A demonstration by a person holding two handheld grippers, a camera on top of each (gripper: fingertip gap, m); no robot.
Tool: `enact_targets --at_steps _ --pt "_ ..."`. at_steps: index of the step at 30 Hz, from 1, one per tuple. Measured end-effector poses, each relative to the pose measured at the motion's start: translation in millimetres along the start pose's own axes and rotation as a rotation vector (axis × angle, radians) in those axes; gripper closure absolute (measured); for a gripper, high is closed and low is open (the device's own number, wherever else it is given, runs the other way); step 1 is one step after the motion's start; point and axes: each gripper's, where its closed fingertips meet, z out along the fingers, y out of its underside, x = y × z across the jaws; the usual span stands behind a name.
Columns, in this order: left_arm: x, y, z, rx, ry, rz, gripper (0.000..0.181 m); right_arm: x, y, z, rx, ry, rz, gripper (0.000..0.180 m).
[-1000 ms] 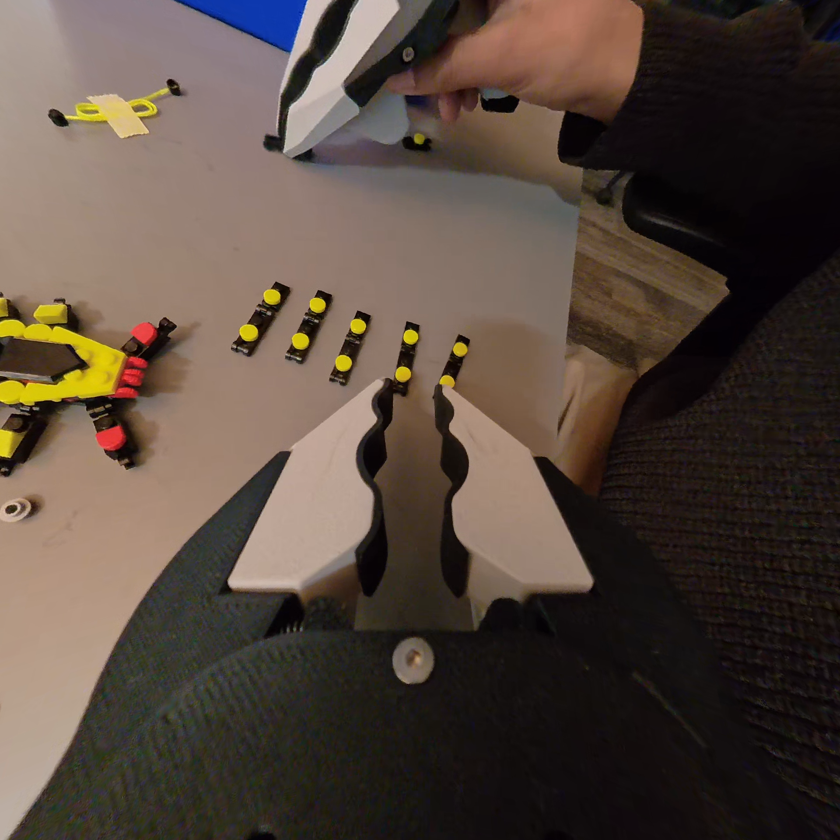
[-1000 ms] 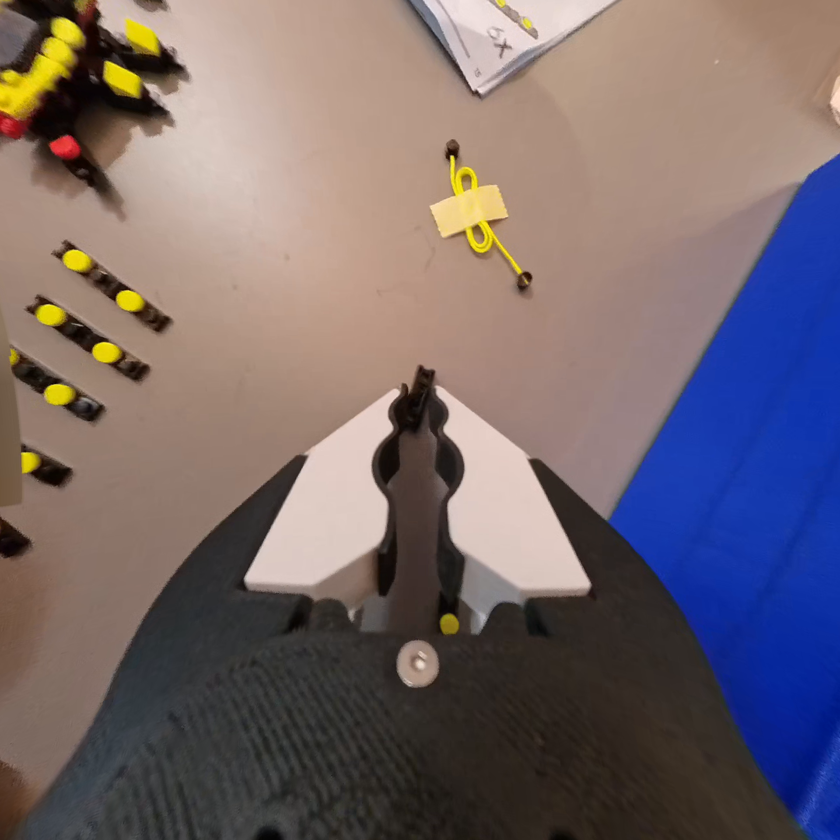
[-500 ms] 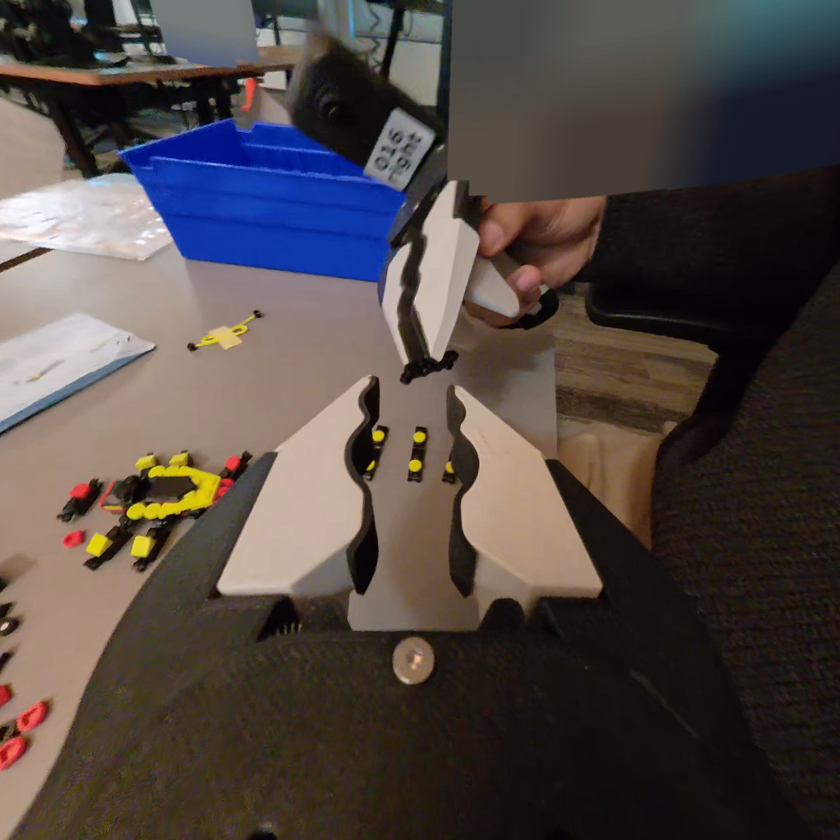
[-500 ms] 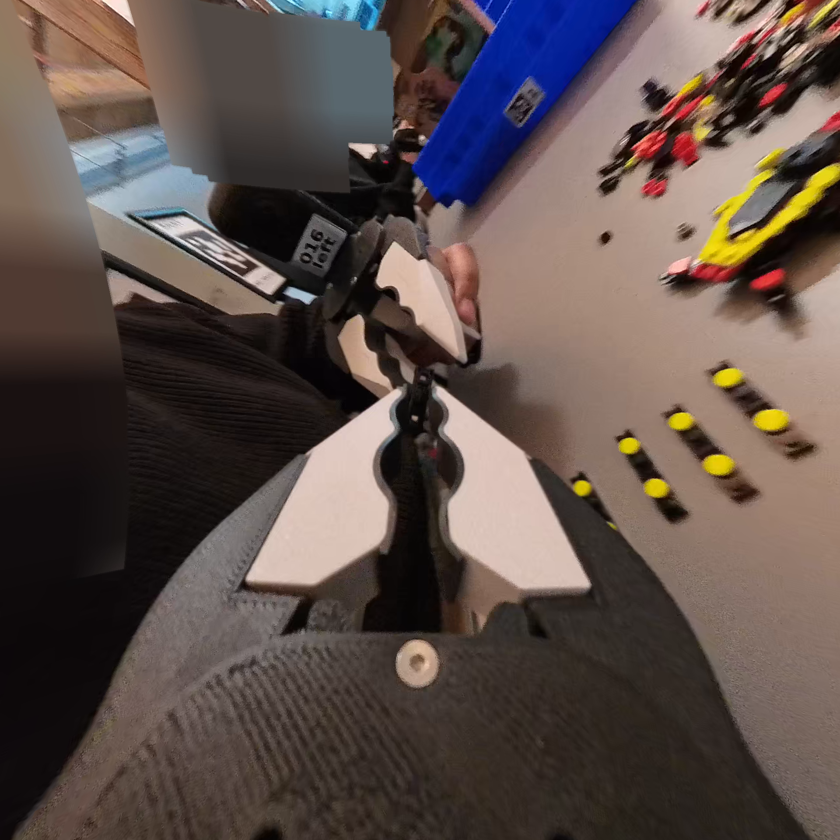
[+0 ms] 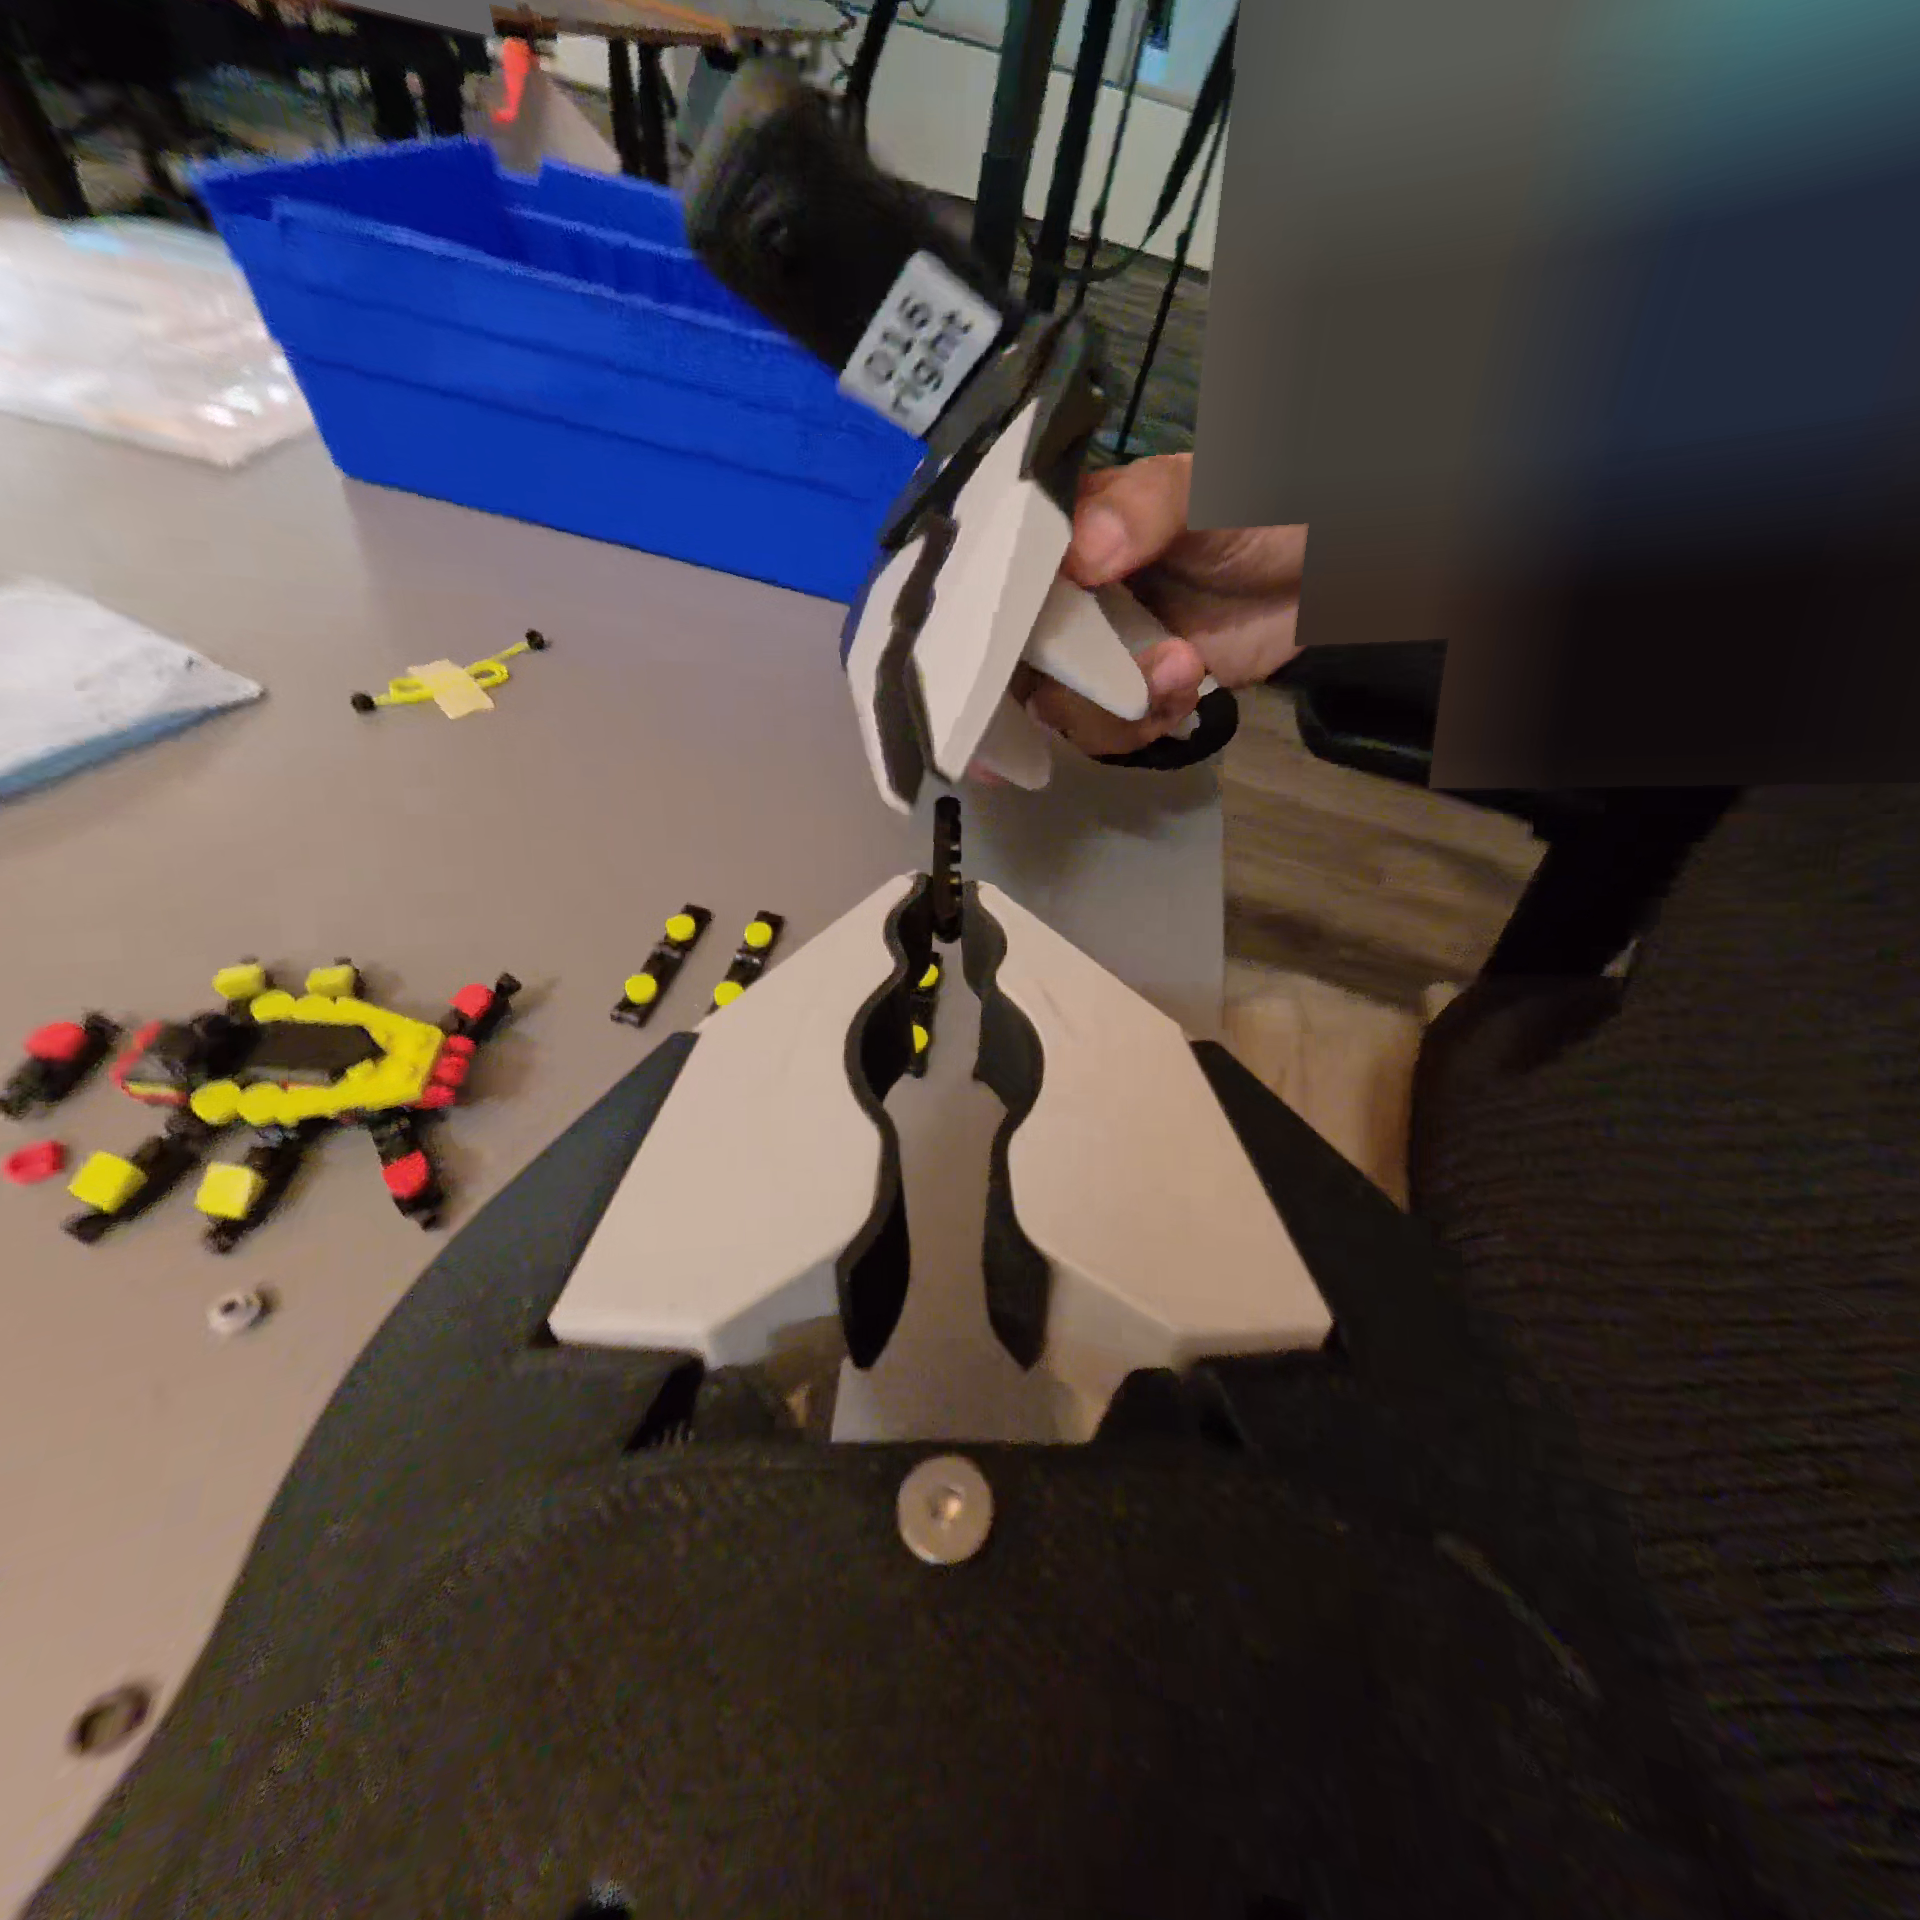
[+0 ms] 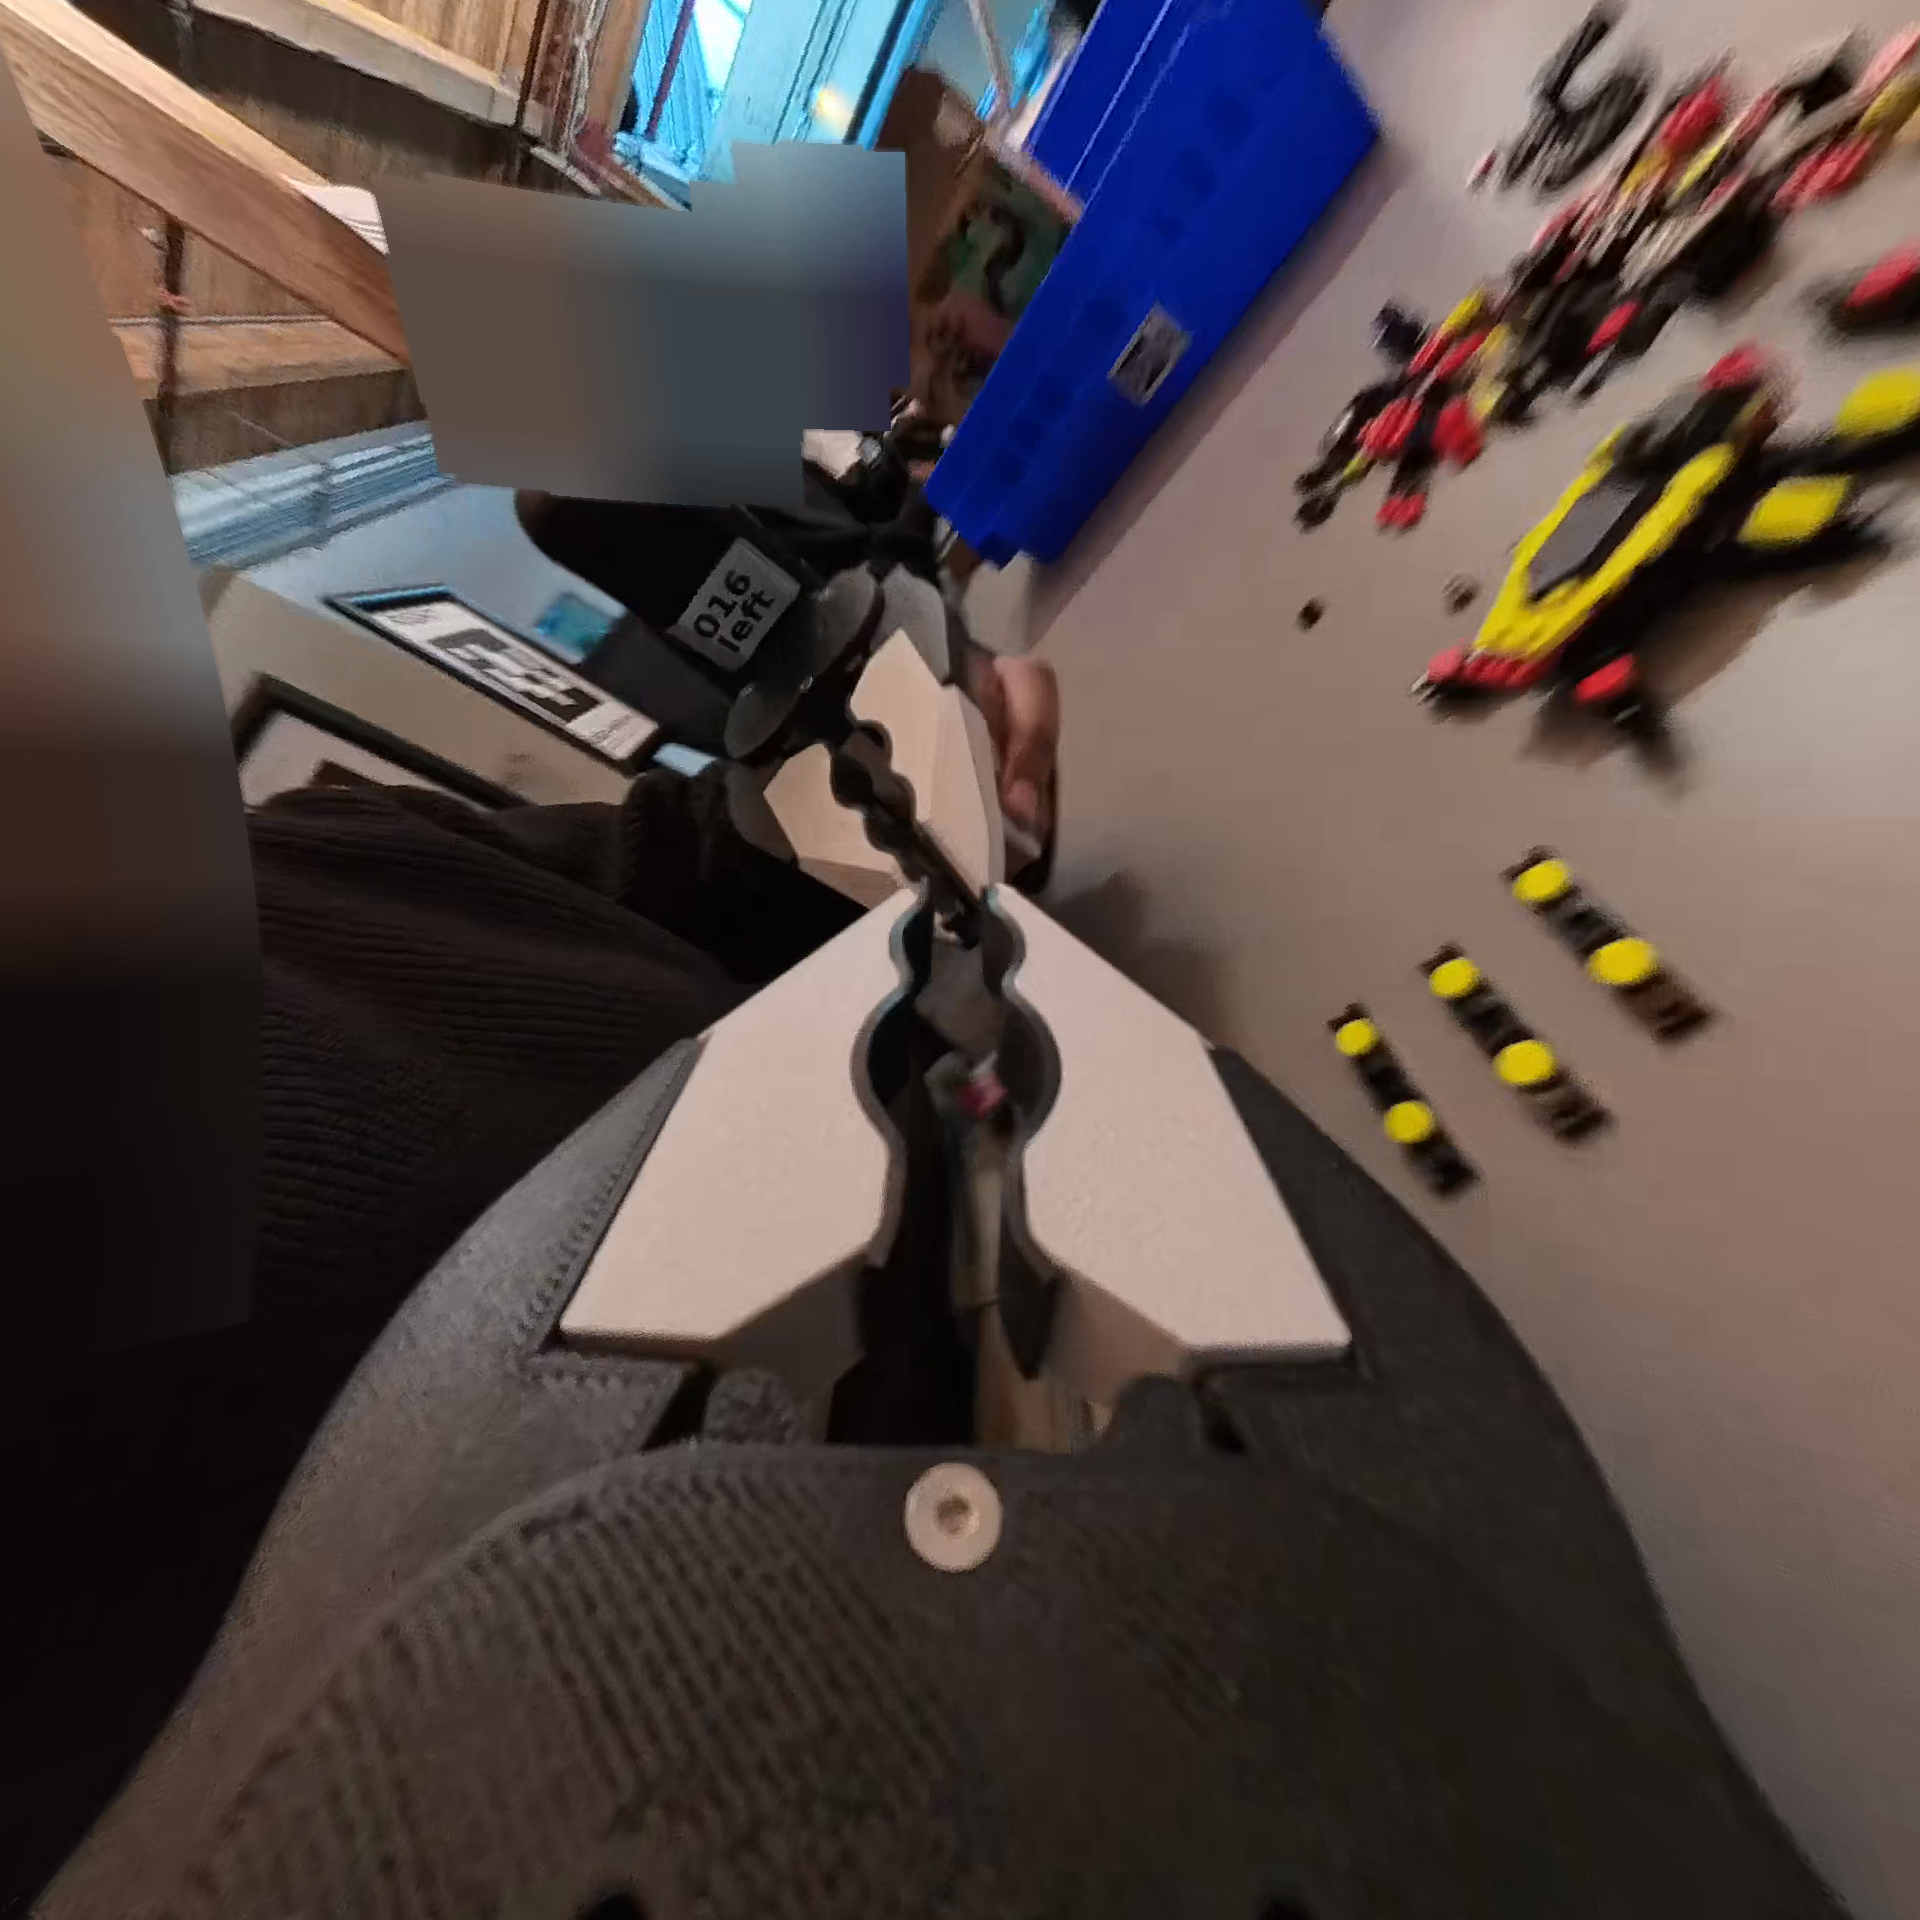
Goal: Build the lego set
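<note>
Midair, the right gripper (image 5: 920, 795) and left gripper (image 5: 940, 894) both pinched one black strip (image 5: 945, 847) above the table (image 5: 644, 790), apparently a handover for regripping; other strips (image 6: 1496, 1070) lay in rows.

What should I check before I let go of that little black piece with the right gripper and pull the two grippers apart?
1. Left gripper tips closed on the black piece: ok, the tips pinch its lower end.
2. Right gripper holds the upper end: ok, the piece spans both sets of tips.
3. Grip depth on the left: cannot tell, only the very tips seem to hold it.
4. Piece orientation: ok, it stands upright between the grippers.
5. Space below: not ok, the black strips with yellow studs lie on the table right under the handover.
6. Right wrist view: cannot tell, it is blurred.
</note>
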Motion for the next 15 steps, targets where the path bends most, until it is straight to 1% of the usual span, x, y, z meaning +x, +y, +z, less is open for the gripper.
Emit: enact_targets --at_steps 2,3,6,7,9,11,13,15 --pt "-8.4 3.9 0.8 -0.001 0.011 -0.142 0.18 2.7 -10.7 -8.7 0.034 0.074 -0.147 0.171" --pt "-10.9 7.2 2.1 -0.008 0.031 -0.23 0.18 4.3 -13.0 -11.4 0.027 0.126 -0.243 0.168" --pt "-9.9 17.4 6.5 -0.043 0.147 -0.513 0.179 14.9 -9.0 -12.2 -0.08 0.334 -0.605 0.155" --pt "-10.6 19.5 6.8 -0.045 0.17 -0.584 0.179 20.6 -5.0 -11.1 -0.136 0.412 -0.732 0.154" --pt "-12.7 22.4 6.5 -0.049 0.187 -0.661 0.179 32.8 2.5 -8.6 -0.248 0.563 -0.969 0.154" --pt "-13.6 27.7 6.6 -0.082 0.185 -0.686 0.179 40.8 11.8 -3.1 -0.348 0.646 -1.148 0.159" --pt "-13.5 31.9 6.8 -0.105 0.181 -0.702 0.179 45.0 23.3 5.3 -0.421 0.654 -1.226 0.16" --pt "-12.8 37.2 7.2 -0.132 0.182 -0.722 0.179 47.5 29.0 10.7 -0.461 0.655 -1.257 0.16"
